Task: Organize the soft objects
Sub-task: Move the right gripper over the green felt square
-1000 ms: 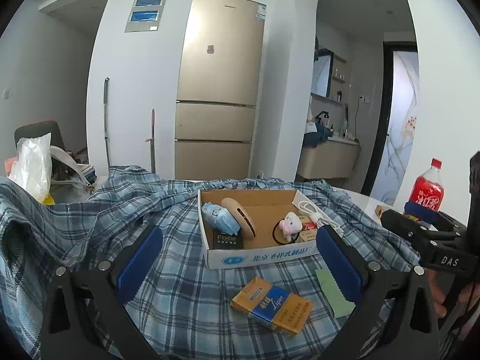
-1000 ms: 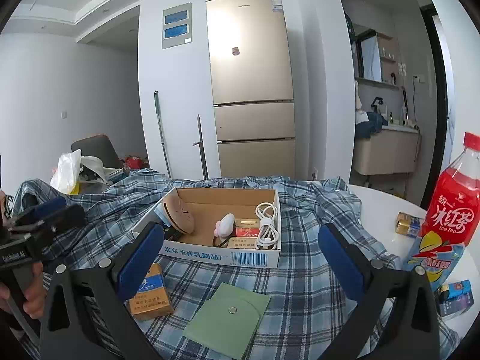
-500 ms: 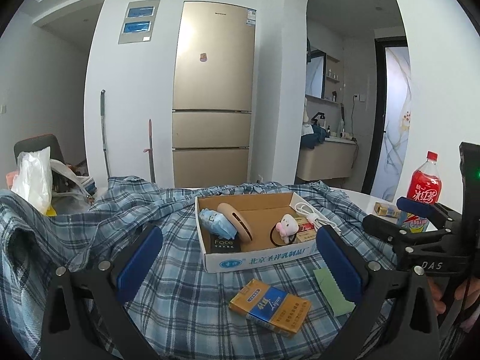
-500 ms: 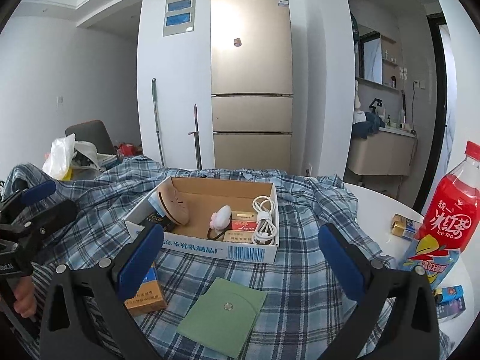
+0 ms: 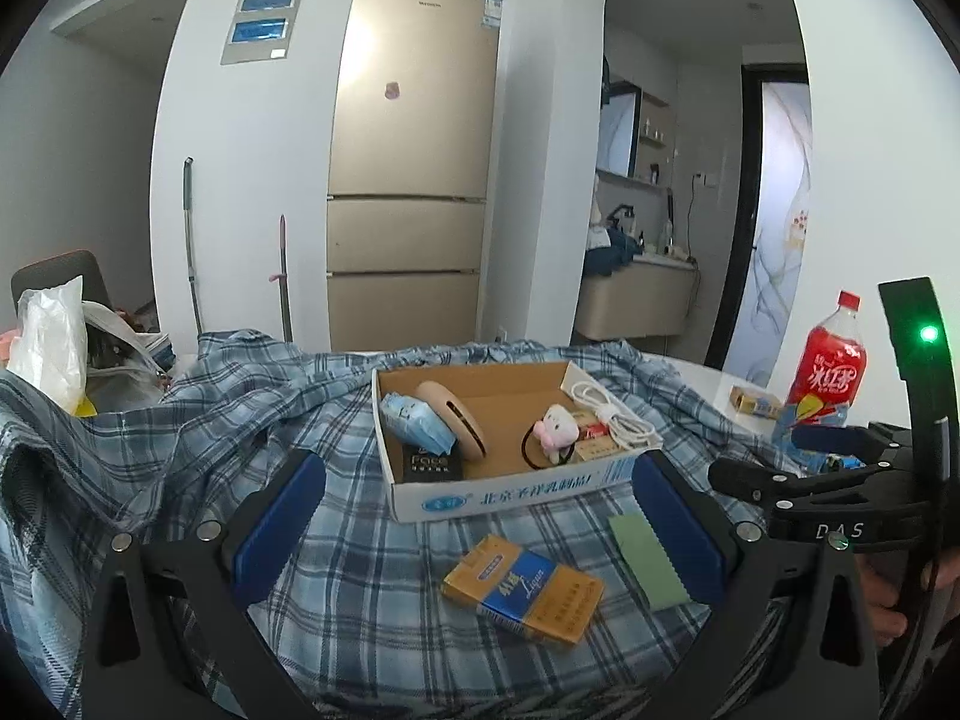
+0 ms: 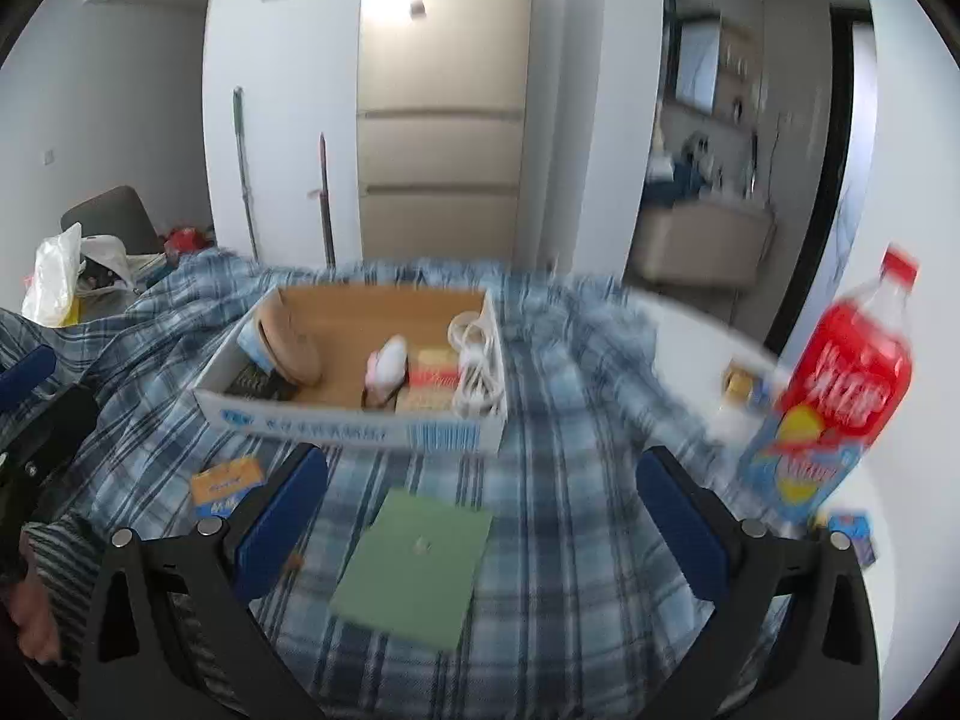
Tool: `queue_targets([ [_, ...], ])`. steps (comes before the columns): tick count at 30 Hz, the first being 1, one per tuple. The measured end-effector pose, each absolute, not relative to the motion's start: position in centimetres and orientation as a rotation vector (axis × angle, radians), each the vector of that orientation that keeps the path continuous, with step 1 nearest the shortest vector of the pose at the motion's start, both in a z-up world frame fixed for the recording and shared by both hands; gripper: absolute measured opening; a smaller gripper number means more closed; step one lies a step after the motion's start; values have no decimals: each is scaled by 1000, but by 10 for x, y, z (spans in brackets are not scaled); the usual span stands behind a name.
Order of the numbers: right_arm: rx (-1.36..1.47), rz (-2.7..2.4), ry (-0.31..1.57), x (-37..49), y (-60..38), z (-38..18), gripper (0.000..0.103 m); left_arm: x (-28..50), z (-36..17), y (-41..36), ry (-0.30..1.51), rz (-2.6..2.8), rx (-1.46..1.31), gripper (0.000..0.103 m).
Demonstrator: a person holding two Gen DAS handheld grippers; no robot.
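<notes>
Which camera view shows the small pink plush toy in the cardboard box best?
The left wrist view: the pink plush toy is sharp there, lying in the cardboard box. The right wrist view shows it blurred by motion.

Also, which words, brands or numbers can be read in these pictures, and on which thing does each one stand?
"DAS": on the right hand-held gripper, seen from the left wrist.
"Face": on the black box inside the cardboard box.
"北京": start of the blue print on the cardboard box front; the rest is unclear.
"Liqun": on the orange and blue pack; not sure.
Red bottle label, fridge stickers: too small or blurred.
</notes>
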State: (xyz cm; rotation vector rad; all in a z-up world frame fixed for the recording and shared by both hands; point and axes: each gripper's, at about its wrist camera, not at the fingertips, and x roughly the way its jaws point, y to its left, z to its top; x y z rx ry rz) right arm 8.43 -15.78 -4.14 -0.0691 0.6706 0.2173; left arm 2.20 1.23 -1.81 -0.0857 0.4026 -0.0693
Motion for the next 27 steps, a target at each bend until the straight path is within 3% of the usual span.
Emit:
queue_targets([
  [14,-93,222,908,97,-139,-74,98,23,-23,8,410,-39,-50,103],
  [27,-47,190,1015,104,-134,-99,98,25,-25,5,422,-11,-27,103],
])
